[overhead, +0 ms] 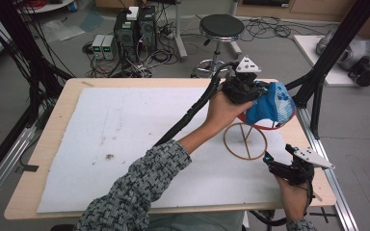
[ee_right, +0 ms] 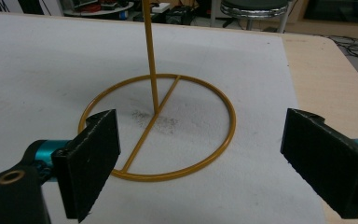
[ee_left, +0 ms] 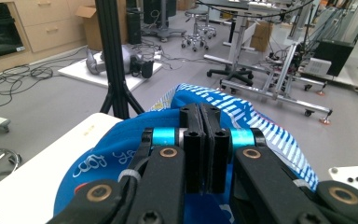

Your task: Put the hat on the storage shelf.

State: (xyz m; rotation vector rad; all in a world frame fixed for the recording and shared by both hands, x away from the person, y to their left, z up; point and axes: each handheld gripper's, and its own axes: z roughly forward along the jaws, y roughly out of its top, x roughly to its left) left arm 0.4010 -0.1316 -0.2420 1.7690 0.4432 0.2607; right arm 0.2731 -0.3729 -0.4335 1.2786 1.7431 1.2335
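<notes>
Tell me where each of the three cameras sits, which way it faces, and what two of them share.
High view: above the person's side, facing forward and down on the table; both forearms and tools show.
Left gripper view: rides the left tool, facing past the table edge at the lab floor; jaws closed on the blue cap.
Right gripper view: rides the right tool, low, jaws apart.
Shared: the gold stand in right and high views.

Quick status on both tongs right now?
Left tongs: shut on the blue patterned fabric cap.
Right tongs: open, holding nothing, facing the gold wire ring stand.
</notes>
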